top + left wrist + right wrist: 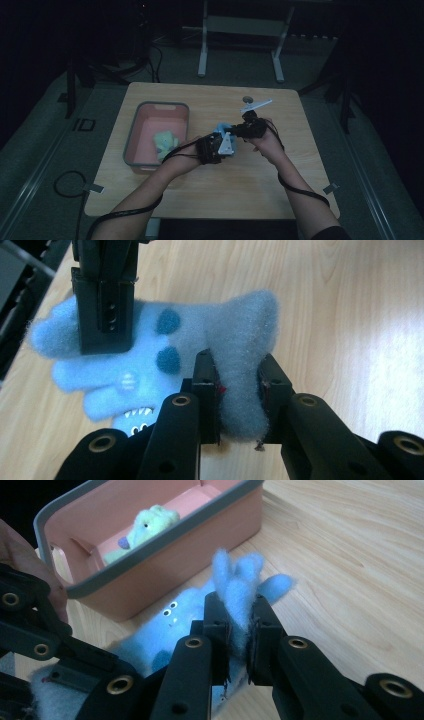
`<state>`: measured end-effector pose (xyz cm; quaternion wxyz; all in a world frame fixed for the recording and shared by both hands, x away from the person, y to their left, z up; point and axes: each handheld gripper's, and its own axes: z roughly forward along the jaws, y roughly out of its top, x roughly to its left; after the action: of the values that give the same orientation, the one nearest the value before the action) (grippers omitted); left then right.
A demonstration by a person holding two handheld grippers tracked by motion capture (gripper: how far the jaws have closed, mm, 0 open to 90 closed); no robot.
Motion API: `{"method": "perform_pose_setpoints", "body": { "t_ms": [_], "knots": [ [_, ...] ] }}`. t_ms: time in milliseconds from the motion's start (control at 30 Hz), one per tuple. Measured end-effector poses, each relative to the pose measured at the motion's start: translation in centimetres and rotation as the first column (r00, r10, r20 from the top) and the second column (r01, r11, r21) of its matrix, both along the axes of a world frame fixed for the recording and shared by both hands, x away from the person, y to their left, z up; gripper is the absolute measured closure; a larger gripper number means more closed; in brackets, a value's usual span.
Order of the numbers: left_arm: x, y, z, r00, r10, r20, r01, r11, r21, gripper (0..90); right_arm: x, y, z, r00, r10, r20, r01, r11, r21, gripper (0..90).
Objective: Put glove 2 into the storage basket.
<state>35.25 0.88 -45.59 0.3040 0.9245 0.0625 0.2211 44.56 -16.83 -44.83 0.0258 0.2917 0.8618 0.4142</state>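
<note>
Both my grippers' jaws pinch the blue plush monster (150, 355); I'd carry it level toward the pink bin (131, 137) at nine o'clock.

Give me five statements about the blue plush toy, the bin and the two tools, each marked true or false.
1. Both tools grip the blue plush toy. True: the left tool and the right tool are each shut on it.
2. The pink bin holds nothing. False: a green plush toy lies in it.
3. The blue toy is inside the bin. False: it is outside, beside it.
4. The bin has a grey rim. True.
5. The table is glass. False: it is light wood.
</note>
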Motion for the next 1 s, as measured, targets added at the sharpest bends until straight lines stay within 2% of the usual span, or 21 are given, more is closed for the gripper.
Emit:
{"method": "perform_pose_setpoints", "body": {
  "t_ms": [200,267,567,600,700,733,767,867,933,967,1000],
  "knots": [
    [-0.1,1.6,0.5,0.9996,0.028,0.008,-0.028,0.9996,0.010,76.2,0.3,2.5,1.1,0.9989,0.040,0.024,-0.040,0.9991,-0.016,81.9],
    [-0.1,2.7,0.7,0.9989,0.045,0.010,-0.045,0.9989,0.011,76.2,0.4,3.8,1.4,0.9982,0.054,0.027,-0.053,0.9983,-0.021,81.9],
    [-0.6,5.7,1.1,0.9966,0.081,0.014,-0.082,0.9964,0.023,76.3,1.0,7.0,1.8,0.9953,0.094,0.020,-0.094,0.9954,-0.015,81.9],
    [-0.7,6.4,1.0,0.9957,0.091,0.018,-0.092,0.9952,0.035,76.2,0.9,7.9,1.8,0.9938,0.109,0.022,-0.108,0.9939,-0.022,81.9],
    [-0.9,7.0,1.0,0.9951,0.098,0.017,-0.098,0.9942,0.044,76.2,0.9,8.7,1.8,0.9922,0.123,0.020,-0.122,0.9922,-0.024,81.9],
    [-0.9,7.7,1.1,0.9941,0.107,0.017,-0.107,0.9933,0.042,76.2,0.9,9.6,1.9,0.9912,0.131,0.023,-0.130,0.9911,-0.028,81.9],
    [-0.9,7.7,1.1,0.9941,0.107,0.017,-0.107,0.9933,0.042,76.2,0.9,9.6,1.9,0.9912,0.131,0.023,-0.130,0.9911,-0.028,81.9],
    [-1.1,9.3,1.6,0.9913,0.129,0.025,-0.131,0.9903,0.048,76.3,1.0,11.4,2.3,0.9883,0.150,0.030,-0.149,0.9885,-0.028,81.9],
    [-1.1,9.7,1.8,0.9905,0.135,0.027,-0.136,0.9894,0.051,76.2,1.0,11.9,2.5,0.9876,0.153,0.033,-0.153,0.9879,-0.026,81.8],
    [-1.2,10.5,2.0,0.9887,0.146,0.032,-0.148,0.9875,0.054,76.2,1.1,12.9,2.7,0.9862,0.161,0.038,-0.161,0.9867,-0.023,81.8],
    [-1.2,10.5,2.0,0.9887,0.146,0.032,-0.148,0.9875,0.054,76.2,1.1,13.3,2.8,0.9852,0.167,0.037,-0.167,0.9858,-0.022,81.8]
  ]
}}
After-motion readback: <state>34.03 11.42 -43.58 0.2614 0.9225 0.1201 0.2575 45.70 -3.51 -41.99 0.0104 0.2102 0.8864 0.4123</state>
